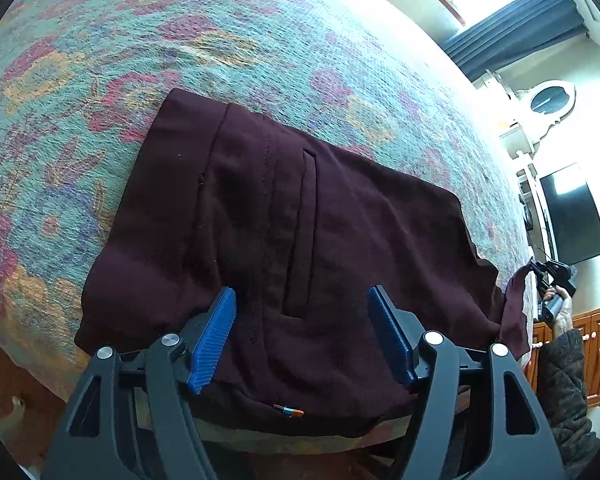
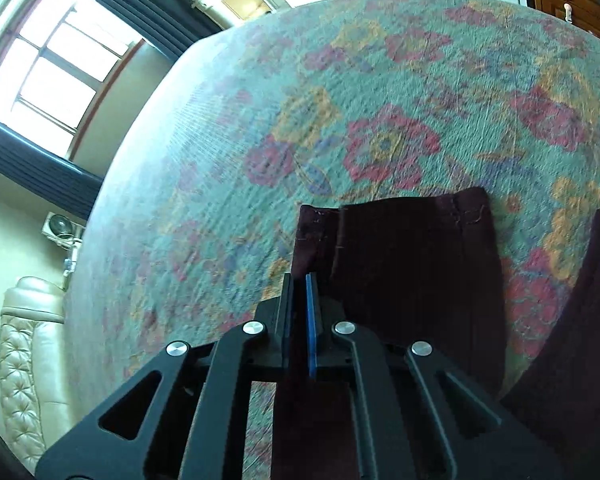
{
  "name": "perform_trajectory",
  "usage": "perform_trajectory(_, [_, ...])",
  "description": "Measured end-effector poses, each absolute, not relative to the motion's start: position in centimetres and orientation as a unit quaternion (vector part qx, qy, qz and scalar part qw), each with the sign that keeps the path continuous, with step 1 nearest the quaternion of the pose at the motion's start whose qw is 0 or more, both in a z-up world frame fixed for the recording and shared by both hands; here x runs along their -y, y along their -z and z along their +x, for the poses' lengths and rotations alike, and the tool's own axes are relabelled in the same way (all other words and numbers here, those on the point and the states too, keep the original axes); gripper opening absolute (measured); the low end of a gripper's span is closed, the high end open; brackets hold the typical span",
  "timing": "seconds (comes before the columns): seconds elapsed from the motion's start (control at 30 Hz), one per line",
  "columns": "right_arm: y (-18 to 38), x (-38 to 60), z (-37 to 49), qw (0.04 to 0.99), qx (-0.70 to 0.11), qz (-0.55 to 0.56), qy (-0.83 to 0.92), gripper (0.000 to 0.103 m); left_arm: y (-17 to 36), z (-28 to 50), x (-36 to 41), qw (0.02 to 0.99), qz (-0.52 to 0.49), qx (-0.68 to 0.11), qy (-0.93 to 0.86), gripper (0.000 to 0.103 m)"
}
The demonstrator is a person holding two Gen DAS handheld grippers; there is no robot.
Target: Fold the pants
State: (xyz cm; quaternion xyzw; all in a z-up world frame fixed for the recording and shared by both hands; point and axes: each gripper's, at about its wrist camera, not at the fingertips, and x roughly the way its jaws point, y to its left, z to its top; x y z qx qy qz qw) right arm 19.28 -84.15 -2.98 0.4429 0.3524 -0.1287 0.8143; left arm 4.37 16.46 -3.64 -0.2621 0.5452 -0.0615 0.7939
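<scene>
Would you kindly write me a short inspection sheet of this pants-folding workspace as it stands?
Surface: floral cloth over a table, teal with red and orange flowers.
Job's things: dark maroon pants lying flat, pocket slit up; one leg end reaches toward the far side.
Clutter: nothing seen.
Grippers: left gripper with jaws open above the pants, pads clear of the fabric; right gripper with jaws shut on a pants edge, lifting it.
Cables: thin wire by the dark screen.
Surroundings: window with dark curtain, cream tufted sofa, wooden cabinet.
</scene>
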Motion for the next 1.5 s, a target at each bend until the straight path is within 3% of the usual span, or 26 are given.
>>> perform_trajectory(0.23, [-1.1,90.1,6.5,0.836,-0.286,0.455,0.11,0.005,3.3,4.2,-15.7,0.802,-0.242,-0.544,0.049,0.068])
perform_trajectory(0.43, [4.4,94.2,-0.8,0.806,-0.322,0.475,0.145,0.004,3.3,3.8,-14.8,0.811,-0.223,-0.54,0.037,0.07])
perform_trajectory(0.6, [9.0,94.9,-2.9,0.781,-0.324,0.513,0.148,0.003,3.2,3.8,-13.9,0.816,-0.206,-0.54,0.022,0.071])
perform_trajectory(0.9, [8.7,94.9,-4.6,0.785,-0.284,0.534,0.134,0.003,3.2,3.5,-13.7,0.815,-0.213,-0.539,0.008,0.071])
perform_trajectory(1.2, [13.3,96.3,-5.2,0.738,-0.294,0.597,0.11,0.004,3.2,3.7,-12.8,0.819,-0.203,-0.537,0.004,0.074])
perform_trajectory(1.27, [13.3,97.1,-5.1,0.734,-0.299,0.604,0.081,0.01,3.1,3.7,-12.8,0.818,-0.205,-0.537,0.003,0.074])
perform_trajectory(1.33, [12.7,98.6,-5.0,0.734,-0.297,0.608,0.063,0.038,3.2,3.6,-12.7,0.818,-0.206,-0.537,0.003,0.074])
perform_trajectory(1.37, [12.7,99.4,-4.9,0.734,-0.294,0.61,0.053,0.058,3.1,3.7,-12.7,0.818,-0.206,-0.537,0.002,0.074])
perform_trajectory(1.5, [13.7,101.5,-3.5,0.722,-0.3,0.623,0.033,0.061,3.2,3.8,-12.3,0.818,-0.206,-0.538,-0.005,0.075])
